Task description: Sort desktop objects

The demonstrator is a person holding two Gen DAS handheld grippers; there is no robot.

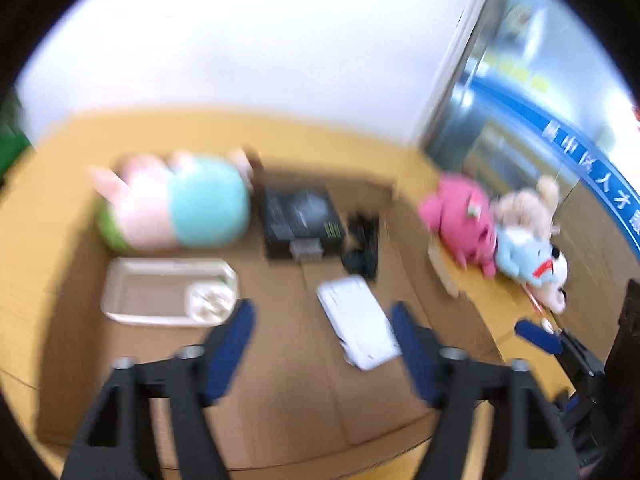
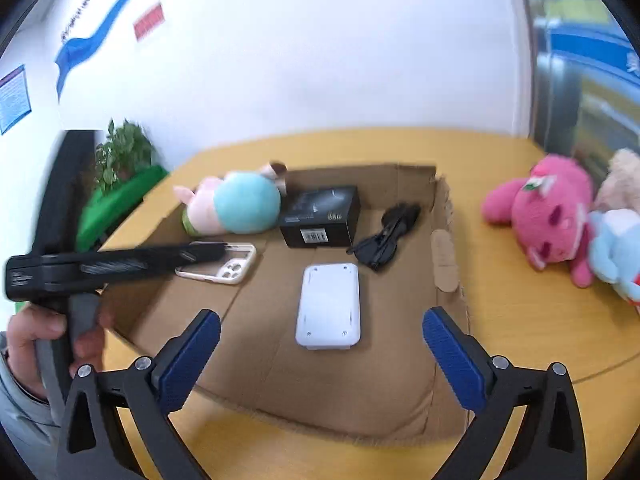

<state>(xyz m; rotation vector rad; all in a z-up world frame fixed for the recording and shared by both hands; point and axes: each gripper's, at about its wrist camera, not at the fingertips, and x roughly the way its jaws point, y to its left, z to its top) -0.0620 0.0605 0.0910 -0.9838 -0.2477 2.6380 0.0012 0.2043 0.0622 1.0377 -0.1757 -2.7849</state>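
A shallow cardboard box (image 2: 444, 248) lies on the yellow table (image 2: 520, 320). In it are a pink and teal plush (image 2: 236, 204), a black carton (image 2: 320, 216), black sunglasses (image 2: 384, 236), a clear phone case (image 2: 224, 268) and a white flat device (image 2: 329, 306). My left gripper (image 1: 322, 344) is open and empty above the box, with the white device (image 1: 358, 320) between its fingers. My right gripper (image 2: 322, 360) is open and empty, just short of the white device. The left gripper's body (image 2: 100, 266) reaches over the phone case.
A pink plush (image 2: 548, 212), a beige plush (image 2: 620, 180) and a blue plush (image 2: 616, 252) lie on the table right of the box. A potted plant (image 2: 120, 156) stands at the far left corner. A white wall is behind the table.
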